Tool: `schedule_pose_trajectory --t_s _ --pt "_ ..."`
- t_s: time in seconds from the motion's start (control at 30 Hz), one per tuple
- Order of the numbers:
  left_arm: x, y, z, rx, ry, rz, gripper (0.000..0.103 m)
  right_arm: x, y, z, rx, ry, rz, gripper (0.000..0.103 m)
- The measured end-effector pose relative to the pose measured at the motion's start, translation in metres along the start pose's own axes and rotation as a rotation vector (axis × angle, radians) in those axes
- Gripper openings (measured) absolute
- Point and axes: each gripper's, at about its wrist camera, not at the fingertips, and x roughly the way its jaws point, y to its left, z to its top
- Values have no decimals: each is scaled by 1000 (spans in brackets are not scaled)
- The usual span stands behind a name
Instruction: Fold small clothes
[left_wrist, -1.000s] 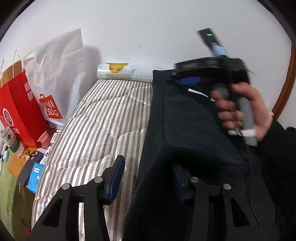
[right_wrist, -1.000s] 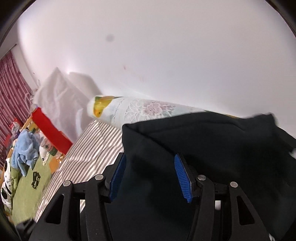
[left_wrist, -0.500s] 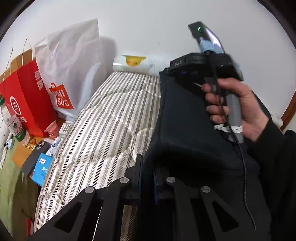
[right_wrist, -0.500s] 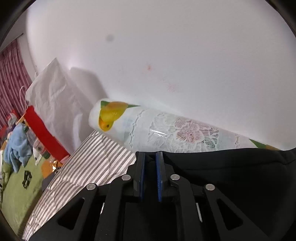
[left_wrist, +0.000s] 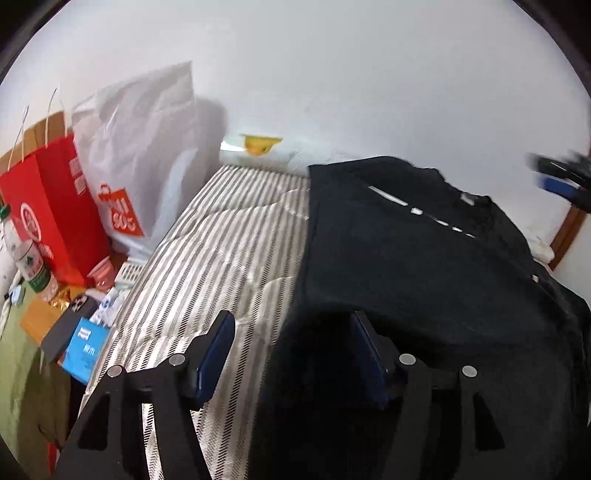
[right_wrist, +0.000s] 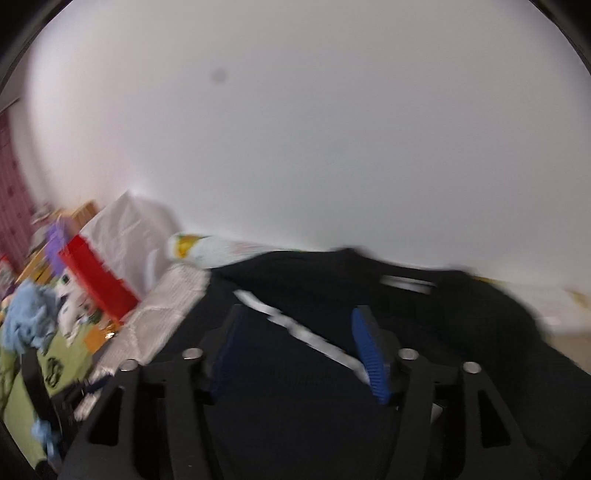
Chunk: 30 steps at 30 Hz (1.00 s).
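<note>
Gripper, left (left_wrist: 291, 354), and right gripper (right_wrist: 299, 350): both wide open, empty, over black T-shirt (left_wrist: 406, 258) on striped bed (left_wrist: 229, 240); regrip its folded edge squarely, smooth flat.

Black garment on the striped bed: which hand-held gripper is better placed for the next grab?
Left, probably. The left hand-held gripper is open, straddling the black garment's near edge over the striped bed. The right hand-held gripper, also open, sits over the middle; its view is blurred.
</note>
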Motion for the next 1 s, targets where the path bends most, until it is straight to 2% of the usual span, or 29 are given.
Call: schedule_pose_trajectory --t_s 0.03,0.1,0.13,0.23,0.27,0.3,0.4,0.5,0.63,0.73,0.83,1.0 --pt "-2 -3 0 6 0 -6 62 -37 -27 -16 28 -30 -52 66" --pt "-9 -9 0 21 -17 -15 62 -81 -67 -44 68 -58 -140 74" --pt "-15 -14 0 33 -37 -9 62 -104 -92 -64 85 -62 -204 74" --pt "-34 -25 -2 51 -49 -5 62 -159 -161 -135 106 4 -427 74" --pt "-43 -28 -4 43 -49 -21 62 -168 -174 -151 113 17 -468 74" --pt "-51 -31 -7 35 -41 -38 62 -184 -200 -180 139 47 -525 74" --pt "-75 -41 -24 31 -30 -74 63 -207 -255 -243 244 127 -598 74" --pt "-91 -52 -42 41 -9 -56 63 -217 -292 -287 333 168 -608 74" --pt "-109 -62 -59 27 11 -31 63 -215 -316 -308 386 167 -575 74" --pt "-126 -68 -73 -19 22 -61 63 -207 -319 -308 388 159 -531 74" --pt "-140 -77 -82 -32 20 -63 63 -188 -314 -305 344 193 -567 74" --pt "-157 -86 -91 -25 14 -49 63 -170 -317 -299 338 199 -621 72"
